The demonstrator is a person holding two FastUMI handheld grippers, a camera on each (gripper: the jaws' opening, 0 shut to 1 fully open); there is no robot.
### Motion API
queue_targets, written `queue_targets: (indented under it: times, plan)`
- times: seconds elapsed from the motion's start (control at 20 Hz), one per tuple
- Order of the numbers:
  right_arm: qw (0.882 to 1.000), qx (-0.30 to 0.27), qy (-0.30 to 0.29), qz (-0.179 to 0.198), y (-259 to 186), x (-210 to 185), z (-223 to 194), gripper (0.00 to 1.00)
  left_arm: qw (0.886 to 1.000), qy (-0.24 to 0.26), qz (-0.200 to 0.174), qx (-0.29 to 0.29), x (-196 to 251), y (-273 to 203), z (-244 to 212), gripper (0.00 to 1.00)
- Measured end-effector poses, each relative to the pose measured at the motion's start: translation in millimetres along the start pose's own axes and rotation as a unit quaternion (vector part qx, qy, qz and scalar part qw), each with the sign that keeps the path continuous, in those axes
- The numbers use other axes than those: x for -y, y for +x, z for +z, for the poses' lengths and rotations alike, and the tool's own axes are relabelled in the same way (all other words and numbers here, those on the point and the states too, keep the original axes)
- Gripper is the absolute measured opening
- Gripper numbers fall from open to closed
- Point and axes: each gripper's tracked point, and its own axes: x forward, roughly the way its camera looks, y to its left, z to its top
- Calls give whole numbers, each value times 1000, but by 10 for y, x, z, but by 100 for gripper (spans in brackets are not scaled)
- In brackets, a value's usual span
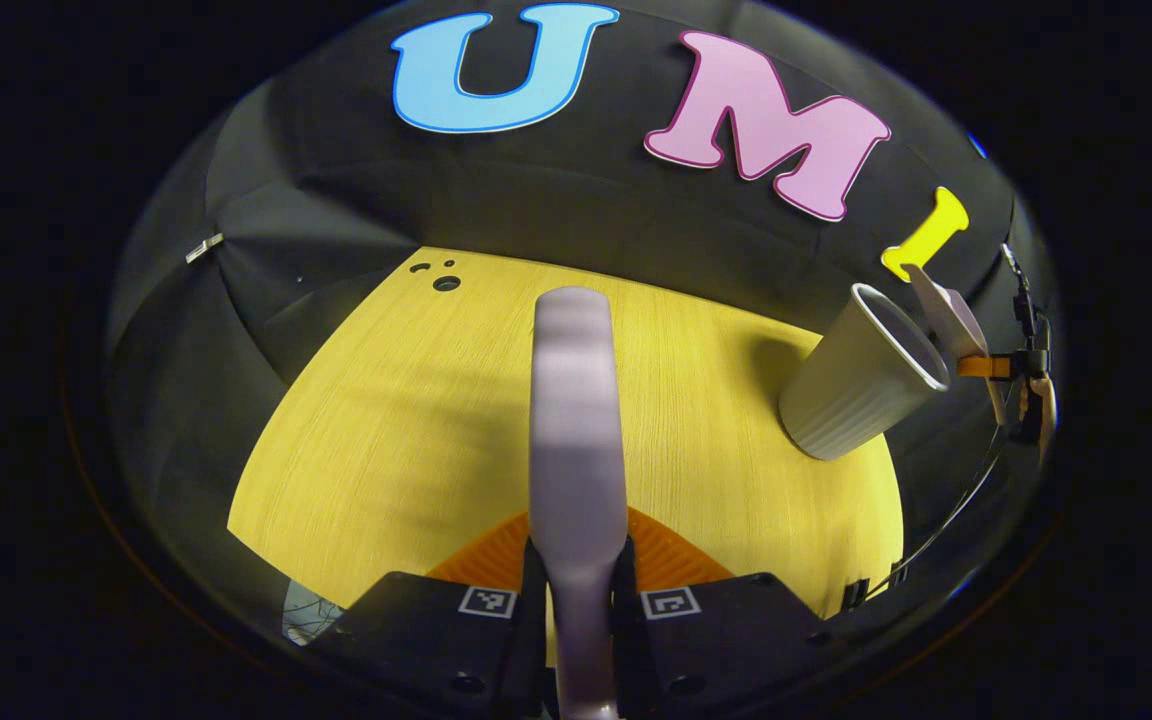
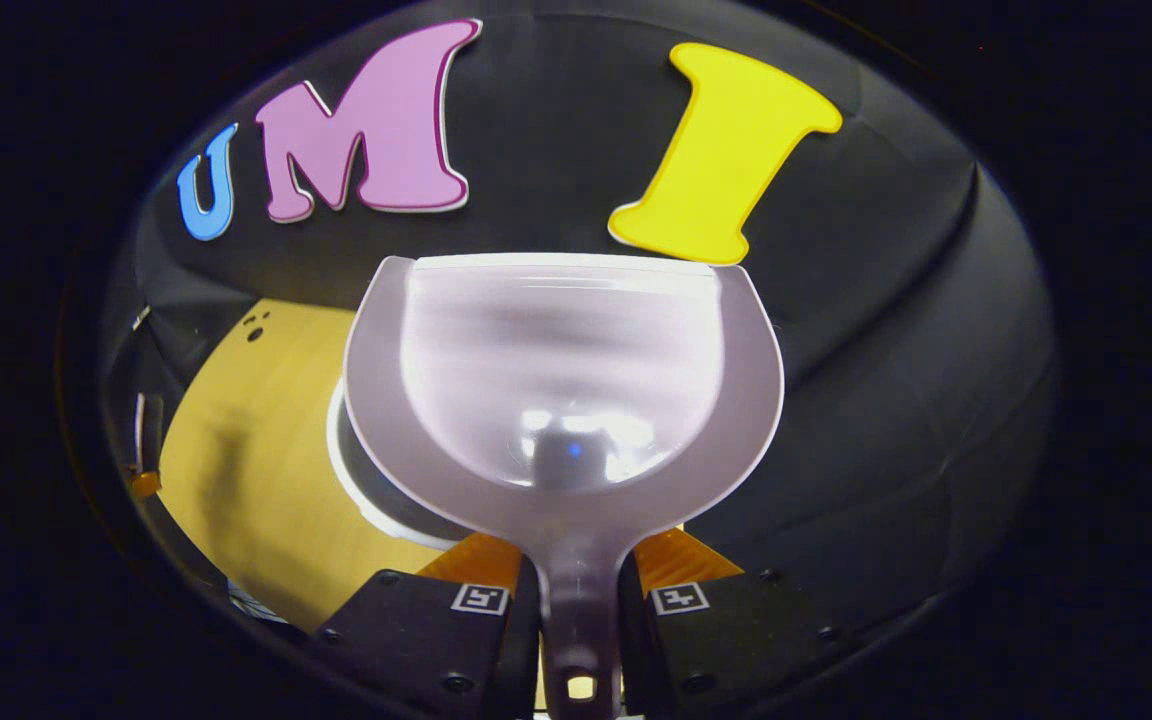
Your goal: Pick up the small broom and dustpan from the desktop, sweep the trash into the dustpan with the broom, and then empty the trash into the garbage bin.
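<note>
Dustpan [image 2: 566,400] pinched by right tool [image 2: 579,600], pan empty — left tool [image 1: 576,600] pinching broom [image 1: 574,420].

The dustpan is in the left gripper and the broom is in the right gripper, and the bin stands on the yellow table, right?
Not quite: they are swapped. The right gripper view shows the right gripper shut on the dustpan, and the left gripper view shows the left gripper shut on the broom. The bin does stand on the yellow table.
</note>
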Motion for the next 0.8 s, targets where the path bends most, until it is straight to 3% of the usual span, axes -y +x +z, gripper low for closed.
queue_targets:
  times: [0.3, 0.5, 0.8]
  plan:
    - [1000, 7, 14, 12, -120, -360, 15, 36, 999, 34, -38, 15, -74, 60, 79, 31]
    - [998, -1, 48, 35, -475, -1108, -120, 36, 996, 58, -61, 29, -269, 103, 97, 31]
    - [995, -29, 70, 72, -511, -2169, -469, 37, 993, 80, -87, 15, -606, 259, -181, 31]
